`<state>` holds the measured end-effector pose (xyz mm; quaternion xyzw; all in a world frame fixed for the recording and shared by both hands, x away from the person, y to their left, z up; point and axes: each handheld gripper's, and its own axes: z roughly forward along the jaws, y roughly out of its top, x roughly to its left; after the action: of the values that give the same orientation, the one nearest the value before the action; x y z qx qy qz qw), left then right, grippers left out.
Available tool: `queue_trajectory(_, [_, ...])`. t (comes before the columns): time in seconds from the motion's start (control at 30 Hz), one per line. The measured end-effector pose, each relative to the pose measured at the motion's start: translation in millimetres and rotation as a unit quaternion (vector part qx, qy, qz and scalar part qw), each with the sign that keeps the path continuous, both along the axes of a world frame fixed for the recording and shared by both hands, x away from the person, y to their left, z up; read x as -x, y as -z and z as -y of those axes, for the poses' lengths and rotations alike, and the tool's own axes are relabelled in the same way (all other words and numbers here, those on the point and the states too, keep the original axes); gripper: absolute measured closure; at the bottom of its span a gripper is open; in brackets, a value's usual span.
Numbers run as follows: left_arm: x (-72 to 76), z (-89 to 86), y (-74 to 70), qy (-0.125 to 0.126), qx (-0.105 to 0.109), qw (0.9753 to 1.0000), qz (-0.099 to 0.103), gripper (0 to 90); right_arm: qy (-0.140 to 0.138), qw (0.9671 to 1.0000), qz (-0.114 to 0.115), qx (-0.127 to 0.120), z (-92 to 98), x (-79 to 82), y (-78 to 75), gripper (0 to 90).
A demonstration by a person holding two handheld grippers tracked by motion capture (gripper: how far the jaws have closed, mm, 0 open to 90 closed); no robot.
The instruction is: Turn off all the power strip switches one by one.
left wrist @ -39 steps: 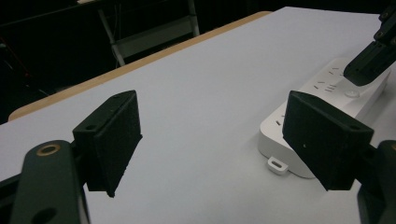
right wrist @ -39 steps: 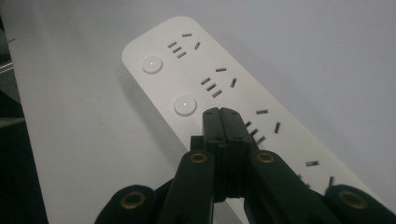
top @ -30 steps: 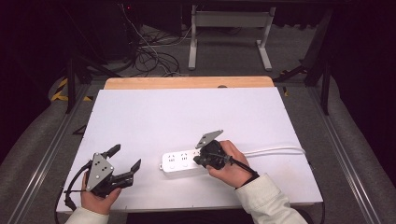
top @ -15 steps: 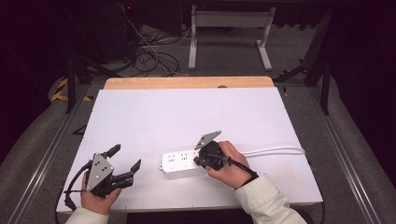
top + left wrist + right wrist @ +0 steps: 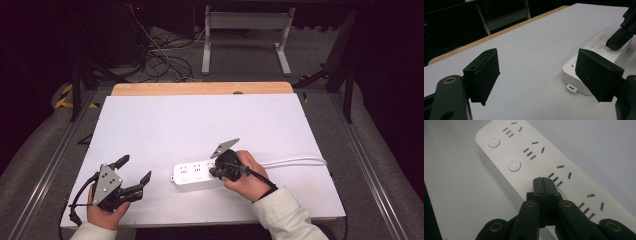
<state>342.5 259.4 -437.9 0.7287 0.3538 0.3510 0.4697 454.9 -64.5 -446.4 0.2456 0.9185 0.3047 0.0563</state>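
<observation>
A white power strip lies flat on the near part of the white table, its sockets and round buttons facing up, its white cable trailing away to the right along the tabletop

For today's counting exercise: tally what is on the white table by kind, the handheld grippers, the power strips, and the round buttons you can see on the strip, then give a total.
Handheld grippers: 2, the left gripper and the right gripper
Power strips: 1, the white power strip
Round buttons visible on the strip: 2, round button and second button
Total: 5
</observation>
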Motion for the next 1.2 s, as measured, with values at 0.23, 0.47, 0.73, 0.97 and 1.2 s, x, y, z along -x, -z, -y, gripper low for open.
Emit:
queue_trajectory(0.23, [-1.0, 0.2, 0.4, -0.001, -0.004, 1.0, 0.0, 19.8, -0.001, 1.0, 0.006, 0.002, -0.4, 1.3, 0.4, 90.0])
queue_trajectory(0.47, [-0.8, 0.2, 0.5, -0.003, -0.003, 1.0, -0.001, 19.8, 0.0, 0.9999, 0.01, 0.002, -2.0, 1.9, 1.5, 90.0])
queue_trajectory(0.73, [-2.6, -1.7, 1.0, -0.001, 0.001, 1.0, -0.004, 19.8, -0.002, 0.9936, 0.052, -0.1, 9.7, 7.7, -33.6, 90.0])
queue_trajectory(0.97, [-0.6, -1.7, 0.2, -0.002, 0.0, 1.0, -0.001, 19.8, -0.013, 0.9955, 0.056, -0.076, -0.6, 9.4, -22.6, 90.0])
queue_trajectory(1.2, [-1.6, -0.3, 0.6, -0.001, -0.002, 1.0, -0.002, 19.8, -0.033, 0.9963, 0.039, -0.069, -20.4, 9.6, -10.7, 90.0])
